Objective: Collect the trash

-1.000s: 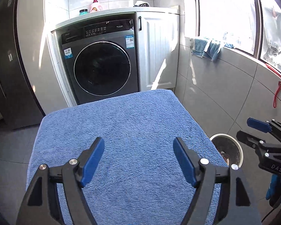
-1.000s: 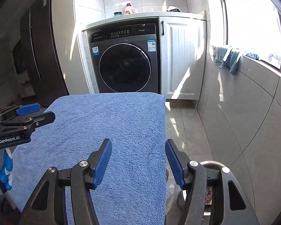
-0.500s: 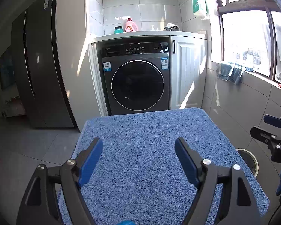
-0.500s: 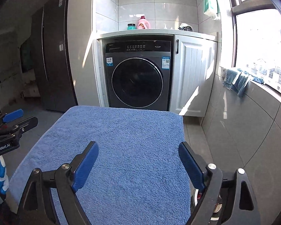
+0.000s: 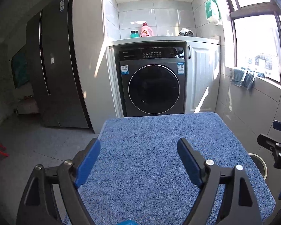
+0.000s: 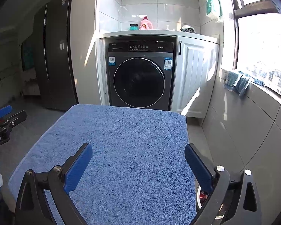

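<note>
My left gripper [image 5: 138, 144] hovers over the near part of a table covered by a blue towel [image 5: 159, 129]. Its jaws are opening and nothing is between them. My right gripper [image 6: 138, 147] hangs over the same towel [image 6: 129, 127], its jaws also opening wide and empty. A round white-rimmed trash bin [image 5: 260, 164] stands on the floor at the table's right side. In the right wrist view the bin [image 6: 203, 196] is mostly hidden behind the right finger, with something red inside. I see no loose trash on the towel.
A dark washing machine [image 5: 153, 88] under a white counter stands beyond the table, with a white cabinet door [image 5: 202, 78] to its right. A tiled wall and a window sill with blue cloths [image 6: 238, 83] run along the right. A dark fridge [image 5: 54, 71] stands at the left, across grey floor.
Both views have pulled back and tilted up, so the washer and counter show fully. The right gripper's jaws have spread much wider, the left's slightly. The left gripper shifted left, away from the bin.
</note>
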Demonstrator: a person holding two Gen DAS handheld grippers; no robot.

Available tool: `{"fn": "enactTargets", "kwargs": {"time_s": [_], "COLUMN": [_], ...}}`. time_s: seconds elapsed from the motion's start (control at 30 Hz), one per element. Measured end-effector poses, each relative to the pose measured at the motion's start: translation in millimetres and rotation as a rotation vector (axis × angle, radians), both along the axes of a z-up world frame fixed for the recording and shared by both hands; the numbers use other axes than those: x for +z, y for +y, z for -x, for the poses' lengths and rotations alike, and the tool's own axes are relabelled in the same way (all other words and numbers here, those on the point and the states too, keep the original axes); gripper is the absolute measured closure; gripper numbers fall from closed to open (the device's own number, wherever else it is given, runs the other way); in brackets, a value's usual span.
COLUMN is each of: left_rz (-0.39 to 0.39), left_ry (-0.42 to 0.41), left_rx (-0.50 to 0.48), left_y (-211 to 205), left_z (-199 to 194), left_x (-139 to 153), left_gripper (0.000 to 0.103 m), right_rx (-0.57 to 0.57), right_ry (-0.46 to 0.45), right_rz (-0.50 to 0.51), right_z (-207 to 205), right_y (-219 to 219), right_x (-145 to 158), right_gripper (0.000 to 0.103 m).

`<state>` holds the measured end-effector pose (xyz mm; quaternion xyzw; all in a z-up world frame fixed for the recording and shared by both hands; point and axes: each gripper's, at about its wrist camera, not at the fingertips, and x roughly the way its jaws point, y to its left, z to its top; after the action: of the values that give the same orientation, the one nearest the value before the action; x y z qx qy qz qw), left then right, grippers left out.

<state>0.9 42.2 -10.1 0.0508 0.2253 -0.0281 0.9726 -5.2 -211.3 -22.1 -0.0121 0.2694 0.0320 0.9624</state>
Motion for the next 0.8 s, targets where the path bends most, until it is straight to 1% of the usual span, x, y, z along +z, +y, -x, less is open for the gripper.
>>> {"fn": "enactTargets", "kwargs": {"time_s": [0.13,0.3,0.5,0.63,0.8], "left_rz": [-0.008,0.007,0.008,0.017,0.017], "left_ry": [-0.012,-0.001,0.02,0.036,0.033], "left_rx": [0.005,-0.007,-0.024,-0.034,-0.037], "left_y": [-3,-6,-14,-20,-25], "left_z": [-3,-9,-21,-28,-30], "left_x": [1,-2,-7,-10,-9], "left_gripper": [0.02,0.019,0.019,0.019,0.019], "right_rx": [-0.014,-0.046,-0.1,-0.121,-0.142], "right_ry": [-0.01,-0.012,-0.012,-0.025,-0.039], "right_rz": [0.006,0.005,0.009,0.022,0.05], "right_z": [1,-1,-2,2,5], "right_y": [-6,-14,-28,-34,-39], "right_x": [-1,-4,-7,-7,-4], "right_gripper": [0.001,0.0,0.0,0.0,0.0]}}
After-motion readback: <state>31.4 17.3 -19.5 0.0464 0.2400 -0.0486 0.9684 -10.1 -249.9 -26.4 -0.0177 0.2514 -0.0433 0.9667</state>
